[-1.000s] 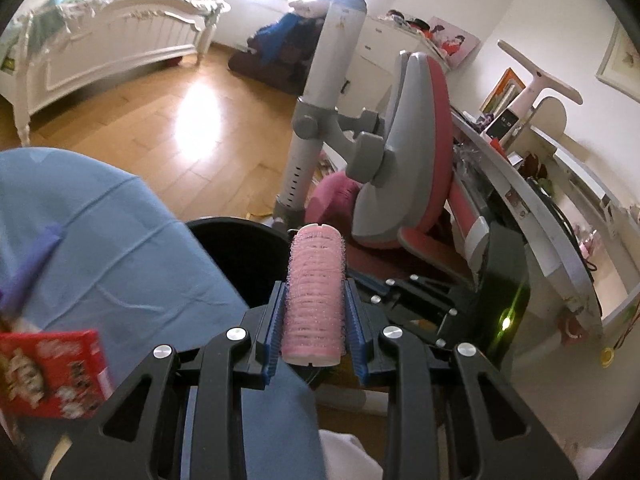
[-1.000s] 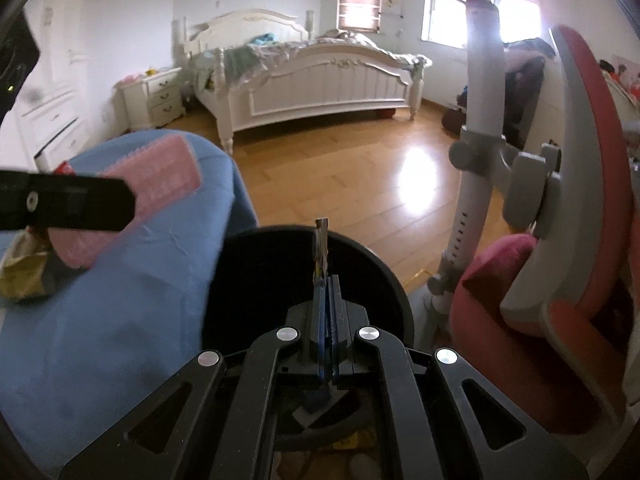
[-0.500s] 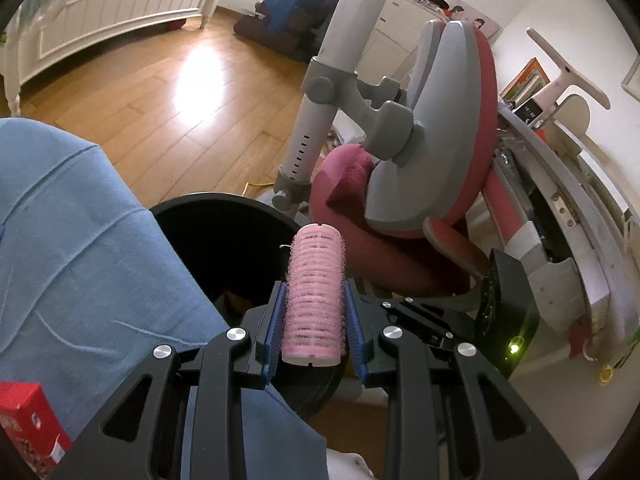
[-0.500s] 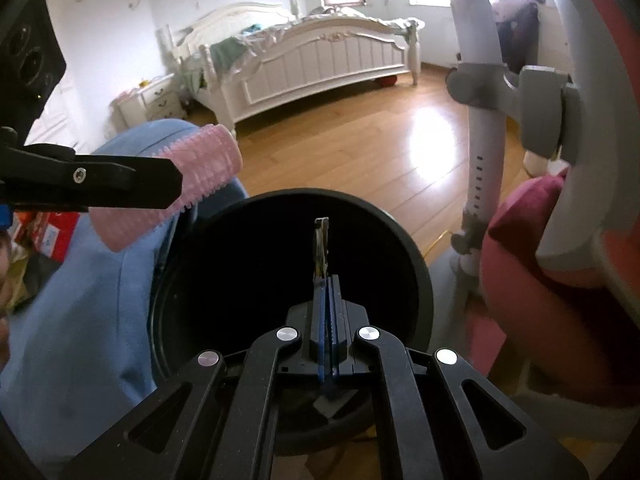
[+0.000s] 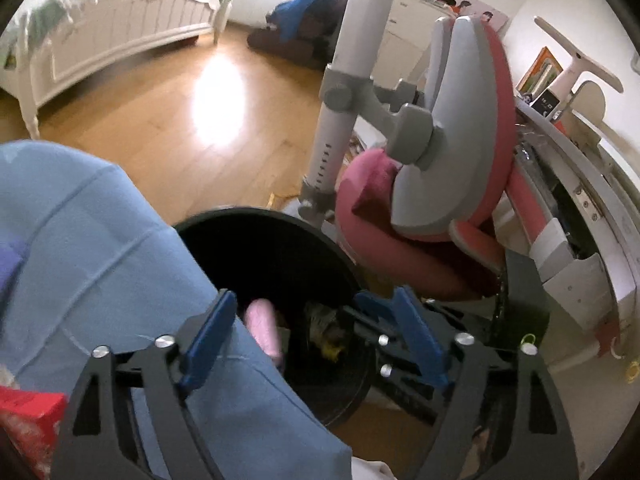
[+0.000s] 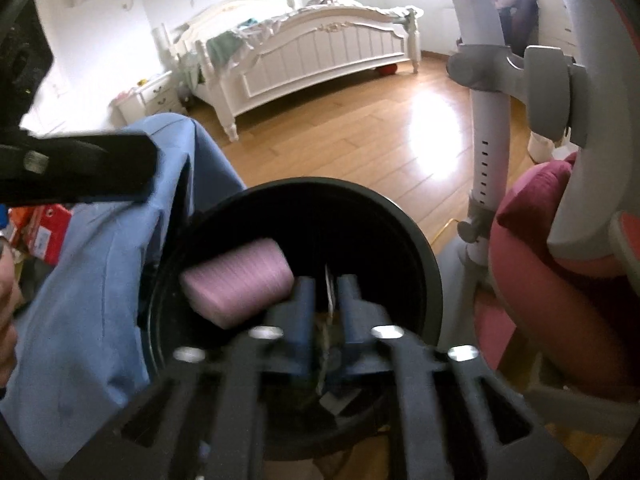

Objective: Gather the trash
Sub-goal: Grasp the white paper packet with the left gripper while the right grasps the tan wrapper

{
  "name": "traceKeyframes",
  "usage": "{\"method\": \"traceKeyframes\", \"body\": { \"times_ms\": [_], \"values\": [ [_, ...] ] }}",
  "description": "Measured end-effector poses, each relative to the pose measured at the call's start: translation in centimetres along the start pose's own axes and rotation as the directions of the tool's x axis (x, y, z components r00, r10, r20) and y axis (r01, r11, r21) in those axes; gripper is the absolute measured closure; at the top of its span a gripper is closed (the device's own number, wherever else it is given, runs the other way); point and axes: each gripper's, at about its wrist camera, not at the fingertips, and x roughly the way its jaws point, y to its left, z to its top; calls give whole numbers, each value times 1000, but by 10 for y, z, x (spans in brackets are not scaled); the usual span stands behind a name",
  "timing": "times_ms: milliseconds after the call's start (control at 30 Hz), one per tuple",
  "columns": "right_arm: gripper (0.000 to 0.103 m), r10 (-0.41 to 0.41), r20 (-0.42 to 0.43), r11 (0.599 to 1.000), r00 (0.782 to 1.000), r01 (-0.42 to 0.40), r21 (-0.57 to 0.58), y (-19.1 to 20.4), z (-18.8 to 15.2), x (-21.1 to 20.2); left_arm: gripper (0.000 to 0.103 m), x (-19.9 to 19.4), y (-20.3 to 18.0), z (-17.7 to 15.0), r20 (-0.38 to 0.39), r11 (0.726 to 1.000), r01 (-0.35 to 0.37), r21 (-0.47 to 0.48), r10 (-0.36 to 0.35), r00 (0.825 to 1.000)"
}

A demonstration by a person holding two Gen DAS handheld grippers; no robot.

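Observation:
A black round trash bin point(image 5: 280, 216) point(image 6: 320, 184) stands on the floor below both grippers. Over its mouth my left gripper point(image 5: 308, 320) has its jaws opening wide, and nothing is between them. A pink hair roller point(image 5: 262, 328) point(image 6: 240, 280), blurred, drops free inside the bin. My right gripper point(image 6: 326, 304) is also opening above the bin. A thin flat scrap point(image 6: 329, 292) stands loose in the gap, and the pads do not press on it. Crumpled trash point(image 5: 326, 332) lies at the bin's bottom. One left gripper finger point(image 6: 80, 168) crosses the right wrist view's upper left.
A blue cloth point(image 5: 80, 240) point(image 6: 100, 280) drapes a surface that touches the bin's left side, with a red box point(image 5: 28, 420) on it. A pink and grey chair point(image 5: 452, 160) and a white pole point(image 5: 352, 72) stand right of the bin. Wooden floor point(image 6: 360, 128) and a white bed point(image 6: 320, 48) lie beyond.
Both grippers sank toward the bin and their jaws came apart. The pink roller left the left gripper and falls into the bin. The thin scrap is no longer clamped by the right gripper.

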Motion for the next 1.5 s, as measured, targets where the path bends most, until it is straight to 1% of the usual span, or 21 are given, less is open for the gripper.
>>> {"method": "traceKeyframes", "body": {
  "times_ms": [33, 67, 100, 300, 433, 500, 633, 733, 800, 867, 933, 967, 1033, 1100, 1133, 1200, 1233, 1267, 1333, 1433, 1500],
  "values": [
    [47, 2, 15, 1000, 1000, -2, 9, -1, 0, -4, 19, -7, -2, -1, 12, 1000, -6, 7, 6, 1000],
    [35, 5, 30, 1000, 1000, -5, 16, 0, -1, -9, 19, -12, -4, -2, 21, 1000, -2, 11, 2, 1000],
    [30, 7, 40, 1000, 999, -8, 21, 0, -1, -12, 19, -20, -5, -4, 32, 1000, 1, 15, -2, 999],
    [25, 39, 59, 999, 998, -39, 9, 17, 7, -31, 16, -72, -3, -22, 114, 999, -24, 21, 21, 993],
    [25, 76, 75, 997, 994, -74, -30, 46, 17, -46, 16, -115, 13, -42, 175, 997, -72, 4, 70, 982],
    [25, 110, 80, 993, 991, -106, -56, 66, 24, -54, 16, -140, 33, -56, 195, 993, -118, -31, 122, 973],
    [21, 206, 62, 976, 977, -200, -90, 106, 40, -66, 16, -180, 83, -87, 210, 986, -151, -75, 163, 964],
    [21, 276, 16, 954, 961, -272, -125, 141, 50, -71, 16, -200, 116, -110, 184, 966, -252, -66, 260, 948],
    [21, 339, -46, 927, 940, -342, -152, 170, 55, -69, 16, -211, 135, -125, 161, 952, -306, -15, 305, 939],
    [21, 402, -145, 892, 904, -422, -160, 202, 55, -63, 16, -216, 149, -134, 141, 944, -328, 45, 319, 937],
    [21, 426, -222, 869, 877, -465, -170, 227, 53, -54, 16, -217, 161, -139, 125, 933, -344, 104, 331, 935],
    [21, 413, -261, 860, 872, -468, -204, 243, 49, -49, 16, -216, 167, -141, 116, 927, -347, 145, 332, 936],
    [21, 393, -284, 836, 874, -469, -285, 264, 42, -47, 16, -215, 176, -144, 108, 927, -322, 191, 306, 946],
    [21, 408, -304, 749, 861, -506, -427, 288, 35, -51, 16, -210, 182, -145, 79, 931, -266, 249, 254, 964],
    [21, 368, -317, 697, 874, -485, -528, 301, 31, -52, 16, -206, 182, -145, 62, 927, -250, 280, 243, 968],
    [21, 288, -357, 622, 889, -457, -636, 316, 24, -47, 16, -198, 180, -143, 27, 905, -220, 363, 226, 974],
    [21, 260, -381, 584, 887, -458, -670, 323, 21, -45, 16, -197, 179, -144, 22, 900, -211, 382, 220, 975],
    [21, 239, -414, 545, 879, -474, -692, 329, 20, -42, 16, -196, 178, -145, 15, 893, -195, 406, 207, 978],
    [21, 205, -475, 487, 856, -510, -709, 338, 21, -35, 16, -193, 175, -143, -8, 888, -154, 433, 174, 985],
    [21, 133, -516, 434, 846, -518, -737, 350, 19, -22, 16, -188, 169, -141, -44, 882, -107, 459, 142, 989],
    [21, 97, -534, 419, 840, -521, -744, 350, 14, -13, 16, -183, 165, -142, -55, 871, -106, 480, 150, 987]
  ]
}}
